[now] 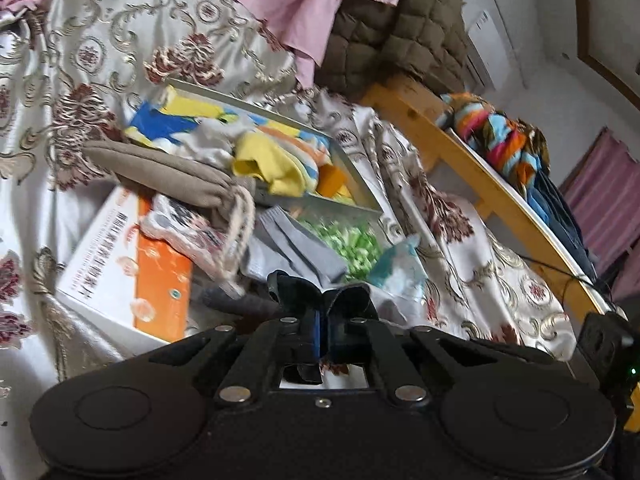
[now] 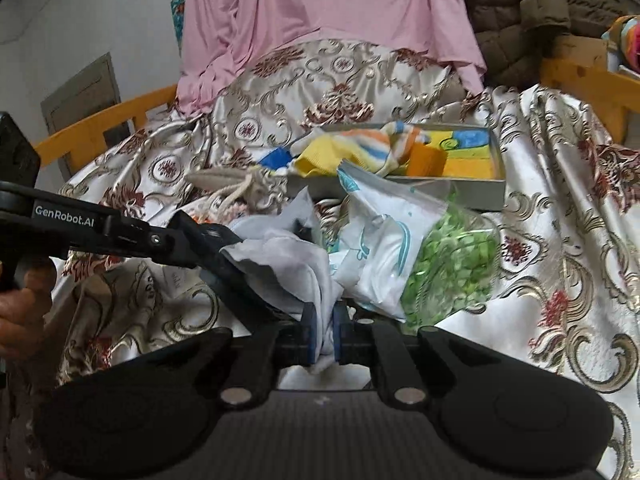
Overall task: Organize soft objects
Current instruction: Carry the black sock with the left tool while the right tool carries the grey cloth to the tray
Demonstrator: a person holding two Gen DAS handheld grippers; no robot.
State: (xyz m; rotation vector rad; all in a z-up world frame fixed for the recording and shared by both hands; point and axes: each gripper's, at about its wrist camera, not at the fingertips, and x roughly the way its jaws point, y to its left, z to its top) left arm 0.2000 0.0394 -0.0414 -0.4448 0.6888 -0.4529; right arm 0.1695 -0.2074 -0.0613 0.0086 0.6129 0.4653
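Both grippers tilted downward, left gripper and right gripper fingers clenched on white cloth.

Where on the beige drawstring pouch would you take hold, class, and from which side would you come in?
Probably at the gathered neck of the beige drawstring pouch, where the cord loops hang free. The neck is bunched narrow enough for closed jaws, while the body lies broad and flat. Come from above on the near side, since the tray crowds its far side.
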